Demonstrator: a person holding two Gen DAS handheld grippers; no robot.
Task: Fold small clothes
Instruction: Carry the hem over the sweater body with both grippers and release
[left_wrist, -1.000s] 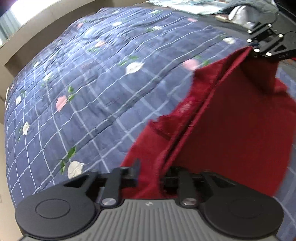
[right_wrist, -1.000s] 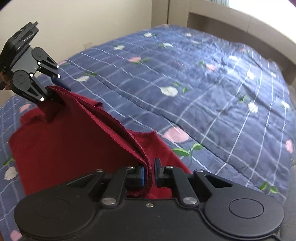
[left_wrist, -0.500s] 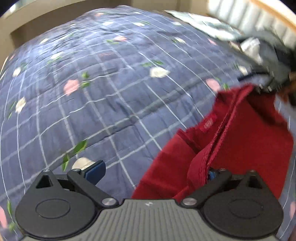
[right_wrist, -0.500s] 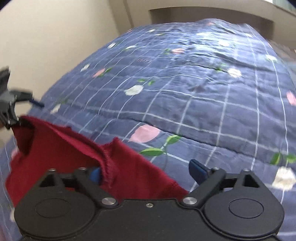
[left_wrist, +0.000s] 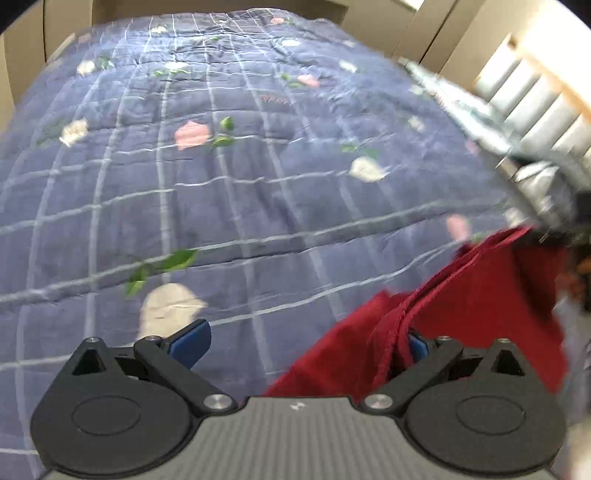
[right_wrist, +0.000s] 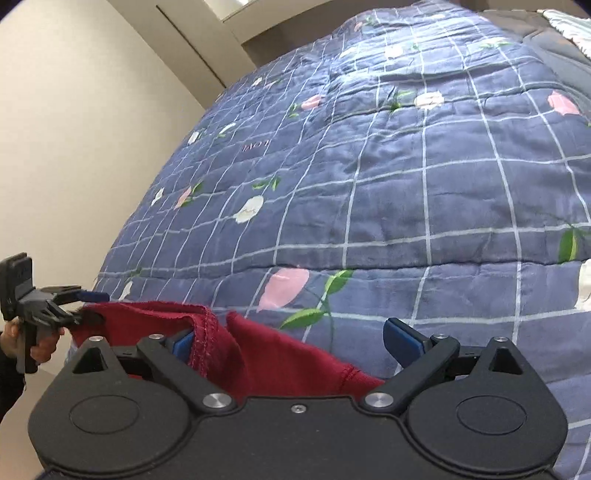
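Observation:
A dark red garment lies on the blue floral quilt, folded over itself with a raised seam edge. My left gripper is open; its right finger touches the garment's folded edge, its left finger hangs over bare quilt. In the right wrist view the same red garment lies under my open right gripper, whose left finger rests against the stitched hem. The left gripper also shows there at the far left, at the garment's other corner.
The quilt covers the whole bed. A beige wall runs along the bed's left side in the right wrist view. Crumpled light bedding and a slatted headboard lie at the far right of the left wrist view.
Both grippers were shut on the red garment's edge one second ago and have opened. The garment has dropped onto the quilt, and both cameras have swung toward the open bed.

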